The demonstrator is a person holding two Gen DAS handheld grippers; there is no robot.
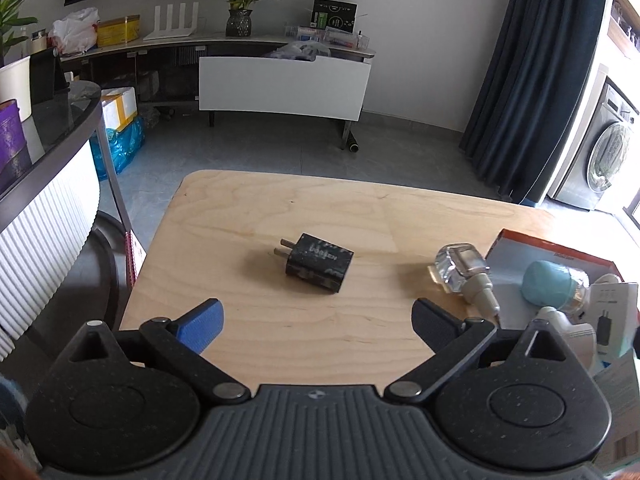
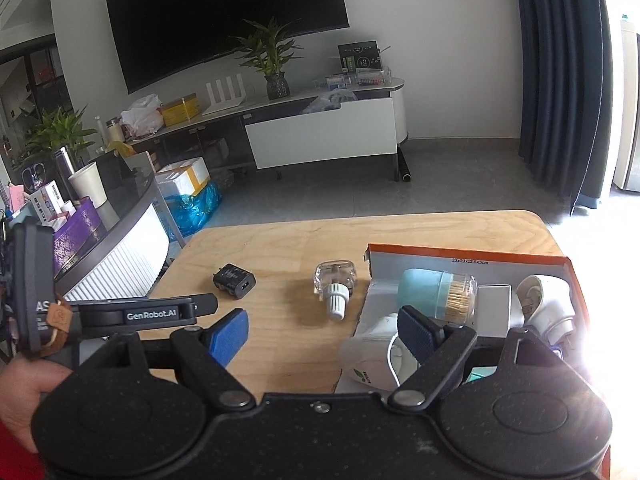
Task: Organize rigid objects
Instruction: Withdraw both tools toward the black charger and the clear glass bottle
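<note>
With both the left claw [image 1: 318, 326] and right claw [image 2: 320, 330] released and empty, the black USB charger [image 1: 319, 263] and clear refill bottle [image 1: 464, 276] lie loose on the table [image 1: 248, 216] beside the orange-rimmed box [image 2: 460, 254], so the next move is probably grasping the charger.

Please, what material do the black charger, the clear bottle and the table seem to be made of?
Black charger: likely hard plastic, its matte faces scuffed pale, with metal prongs. Clear bottle: glass or clear plastic, undecidable; see-through and glossy, with a ribbed pale plastic cap. Table: light wood, probably plywood, grain showing.
</note>
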